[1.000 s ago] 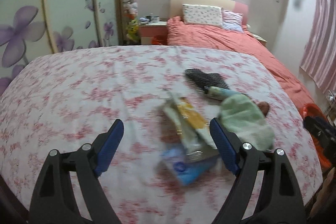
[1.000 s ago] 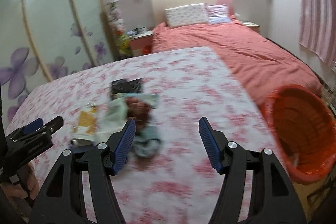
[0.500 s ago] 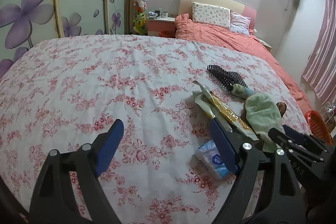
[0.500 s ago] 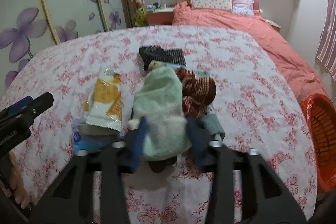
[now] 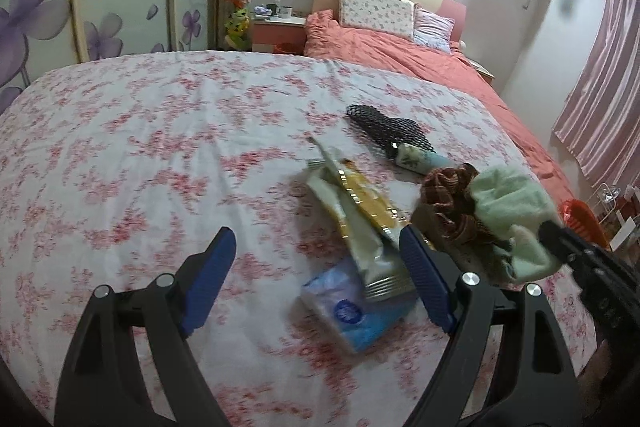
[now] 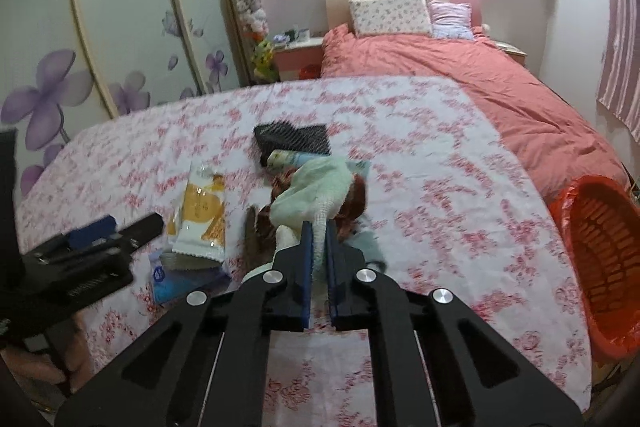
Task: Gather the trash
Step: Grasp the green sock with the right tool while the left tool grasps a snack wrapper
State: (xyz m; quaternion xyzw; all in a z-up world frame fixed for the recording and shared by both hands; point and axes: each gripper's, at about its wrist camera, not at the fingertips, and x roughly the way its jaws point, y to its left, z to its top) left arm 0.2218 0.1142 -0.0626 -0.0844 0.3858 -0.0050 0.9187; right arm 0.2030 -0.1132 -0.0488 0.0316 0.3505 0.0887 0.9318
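Pinching the pale green cloth (image 6: 316, 187) between my right gripper (image 6: 319, 259) pads, I have it lifted a little off the floral bedspread (image 6: 440, 187), with a brown striped piece (image 6: 356, 195) bunched against it; I cannot tell whether that piece is caught in the pinch or only hanging on. The jaws have just been closing and now stand narrow, clamped on the fabric. My left gripper (image 5: 316, 283) hangs wide and holds nothing, its right pad just beside the yellow snack wrapper (image 5: 360, 203) and the blue tissue pack (image 5: 352, 311), which lie touching each other near the bedspread's near edge.

By my reckoning the collecting has barely begun. The orange basket (image 6: 600, 267) sits on the floor off the bedspread's right edge, and the part of its inside that I can see looks bare, though its bottom is hidden. Still lying on the bedspread are at least 4 things: the wrapper, the tissue pack, a black mesh piece (image 5: 384, 127) farther toward the middle, and a small printed roll (image 5: 416, 159) touching it. A grey-blue scrap (image 6: 370, 247) also shows under the lifted cloth in the right view.

What is left, as I judge it, is to carry this cloth across to the basket, let it go there, and return for the remaining pieces one by one, the left gripper being well placed for the wrapper.
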